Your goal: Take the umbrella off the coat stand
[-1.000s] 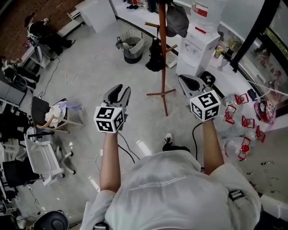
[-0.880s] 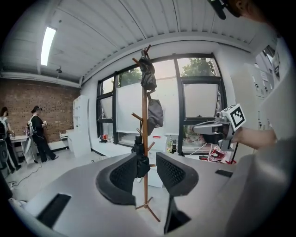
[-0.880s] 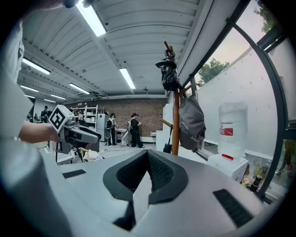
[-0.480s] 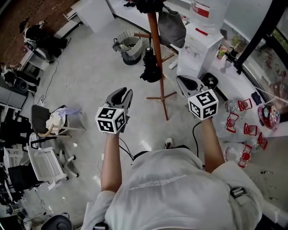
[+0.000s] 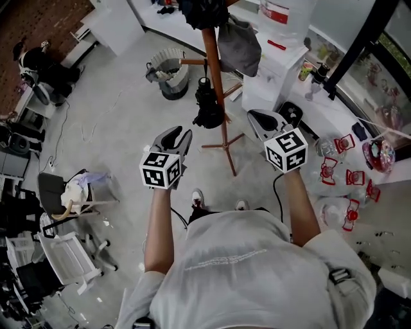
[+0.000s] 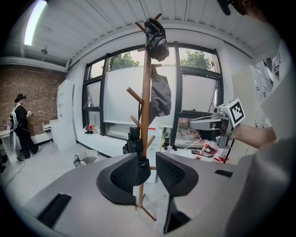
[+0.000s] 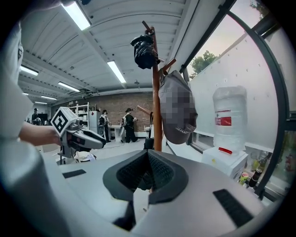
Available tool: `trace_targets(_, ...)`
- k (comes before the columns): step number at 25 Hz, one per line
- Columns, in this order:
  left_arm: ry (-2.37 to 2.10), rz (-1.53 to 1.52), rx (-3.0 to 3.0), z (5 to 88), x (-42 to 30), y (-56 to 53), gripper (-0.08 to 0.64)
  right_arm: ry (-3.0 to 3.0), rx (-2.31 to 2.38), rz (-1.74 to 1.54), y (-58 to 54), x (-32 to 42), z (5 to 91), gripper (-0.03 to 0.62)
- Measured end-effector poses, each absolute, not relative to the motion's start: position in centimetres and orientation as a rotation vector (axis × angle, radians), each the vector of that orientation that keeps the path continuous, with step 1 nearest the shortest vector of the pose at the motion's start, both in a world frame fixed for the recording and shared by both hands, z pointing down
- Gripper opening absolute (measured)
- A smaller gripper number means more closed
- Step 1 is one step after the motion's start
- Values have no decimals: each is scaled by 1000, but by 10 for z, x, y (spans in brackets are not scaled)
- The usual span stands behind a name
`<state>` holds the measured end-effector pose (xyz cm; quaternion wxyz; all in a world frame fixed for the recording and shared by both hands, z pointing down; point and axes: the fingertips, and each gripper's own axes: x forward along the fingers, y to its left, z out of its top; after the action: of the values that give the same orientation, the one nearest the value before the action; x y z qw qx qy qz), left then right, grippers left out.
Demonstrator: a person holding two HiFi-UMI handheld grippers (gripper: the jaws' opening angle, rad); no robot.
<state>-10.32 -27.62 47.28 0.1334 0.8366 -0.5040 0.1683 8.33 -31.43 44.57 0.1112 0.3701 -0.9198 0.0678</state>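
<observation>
A brown wooden coat stand [image 5: 218,109] rises ahead of me. A folded black umbrella [image 5: 207,106] hangs from a low peg on its left side. Higher up hang a grey cap [image 5: 239,48] and a black bundle [image 5: 202,13]. My left gripper [image 5: 174,133] is short of the stand, to its left, with the jaws opening and nothing between them. In the left gripper view the umbrella [image 6: 135,142] shows beyond the gap of the left gripper [image 6: 147,159], against the pole [image 6: 146,92]. My right gripper [image 5: 257,117] is right of the pole; in its own view the right gripper [image 7: 149,155] is shut and empty.
A water dispenser [image 5: 286,58] with a bottle stands right of the stand, a waste bin [image 5: 168,74] behind it to the left. Red-capped bottles [image 5: 347,173] lie on the floor at right, chairs [image 5: 70,193] at left. A person [image 6: 21,125] stands far left.
Both grippers and the person have come closer to the coat stand, so the stand and umbrella look nearer and larger. Nothing has been gripped.
</observation>
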Motion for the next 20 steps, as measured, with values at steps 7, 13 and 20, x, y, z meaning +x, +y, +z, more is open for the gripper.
trace_targets(7, -1236, 501, 2508, 496, -110, -329, 142, -2611, 1275, 221, -319, 68, 446, 25)
trace_targets(13, -1059, 446, 2542, 518, -101, -371, 187, -2508, 1350, 224, -320, 53, 456, 25)
trace_targets(20, -891, 420, 2507, 553, -91, -397, 250, -2412, 1483, 286, -323, 51, 463, 25)
